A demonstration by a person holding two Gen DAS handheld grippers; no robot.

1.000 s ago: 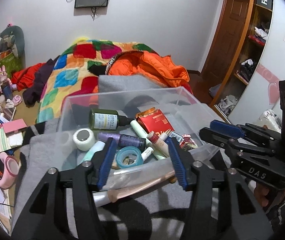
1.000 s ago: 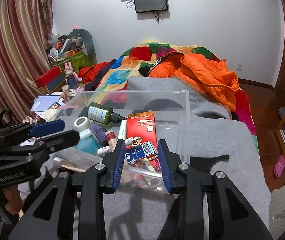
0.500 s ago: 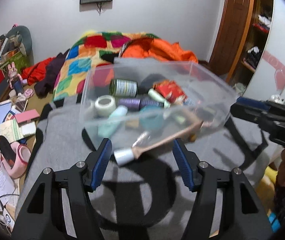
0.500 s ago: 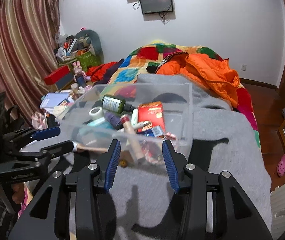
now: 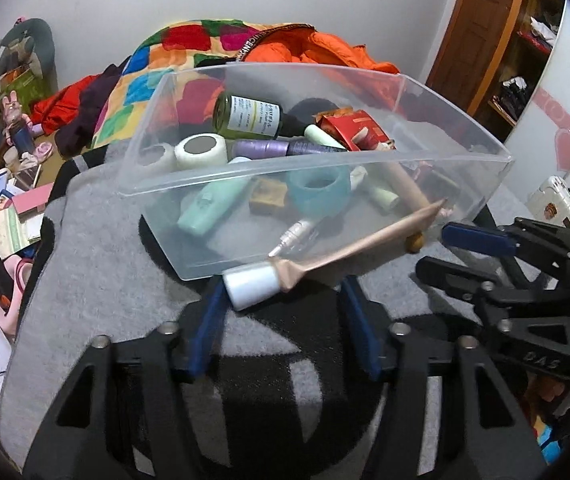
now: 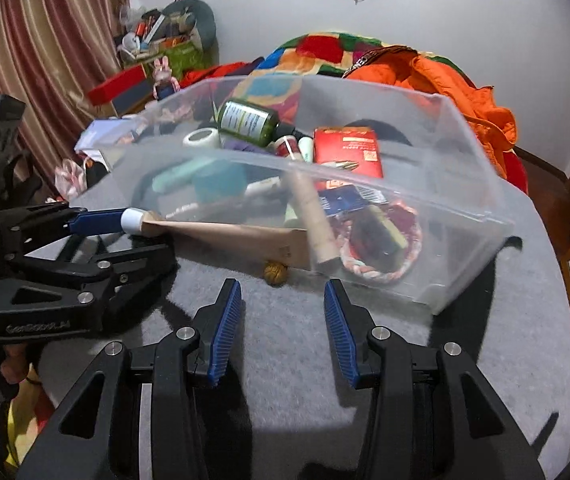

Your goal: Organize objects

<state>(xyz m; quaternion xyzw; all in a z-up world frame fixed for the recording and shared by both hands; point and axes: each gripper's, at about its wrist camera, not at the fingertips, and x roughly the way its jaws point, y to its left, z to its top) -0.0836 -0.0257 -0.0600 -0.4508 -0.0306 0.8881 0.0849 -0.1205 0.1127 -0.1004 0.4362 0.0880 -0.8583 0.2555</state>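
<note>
A clear plastic bin [image 5: 465,160] [image 6: 481,200] sits on a grey mat, filled with a green bottle [image 5: 247,117] [image 6: 247,122], tape rolls, tubes and a red box [image 6: 347,152]. A beige tube with a white cap [image 5: 325,256] [image 6: 221,228] lies on the mat against the bin's near wall. My left gripper [image 5: 281,312] [image 6: 125,236] is open, its fingers on either side of the white cap. My right gripper [image 6: 281,316] [image 5: 441,252] is open and empty, short of the bin. A small brown ball [image 6: 276,270] [image 5: 414,242] lies by the bin.
The grey mat [image 6: 365,360] covers the surface under both grippers. Behind the bin is a bed with a colourful quilt [image 5: 189,40] and an orange jacket [image 6: 453,76]. Clutter, books and boxes lie at the left [image 5: 1,200]. A wardrobe stands at the right [image 5: 525,40].
Both grippers have pulled back from the bin and dropped lower. The left gripper now brackets the cap of the beige tube. The right gripper has opened wider.
</note>
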